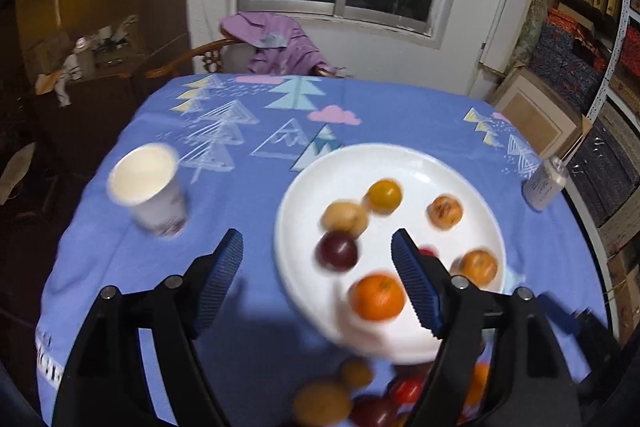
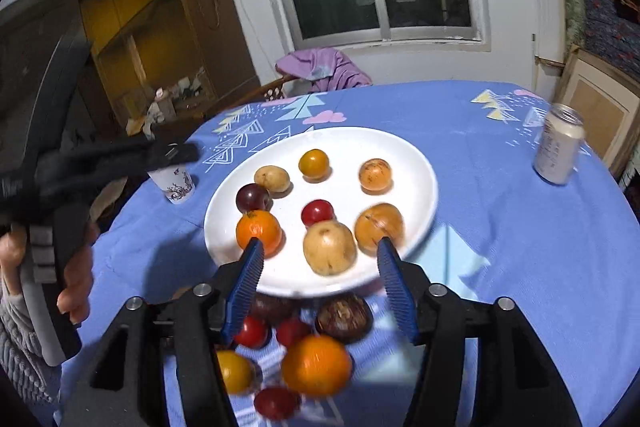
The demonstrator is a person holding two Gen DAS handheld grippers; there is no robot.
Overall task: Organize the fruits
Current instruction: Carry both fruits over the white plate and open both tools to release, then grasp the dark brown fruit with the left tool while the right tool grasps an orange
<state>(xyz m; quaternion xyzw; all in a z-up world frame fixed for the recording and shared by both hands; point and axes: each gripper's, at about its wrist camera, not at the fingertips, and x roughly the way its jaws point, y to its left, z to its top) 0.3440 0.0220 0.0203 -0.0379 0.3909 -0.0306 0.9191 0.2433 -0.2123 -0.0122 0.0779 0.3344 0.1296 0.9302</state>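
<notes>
Here both grippers, left (image 1: 316,247) and right (image 2: 320,251), hold their fingers apart and empty, while loose fruit (image 2: 316,365) lies on the counter (image 2: 520,227) just below the right fingers, nearer than the plate (image 2: 400,155).

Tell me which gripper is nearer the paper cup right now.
Left. The left gripper hangs open between the paper cup and the white plate; the right gripper is open over the plate's near edge, farther away.
</notes>
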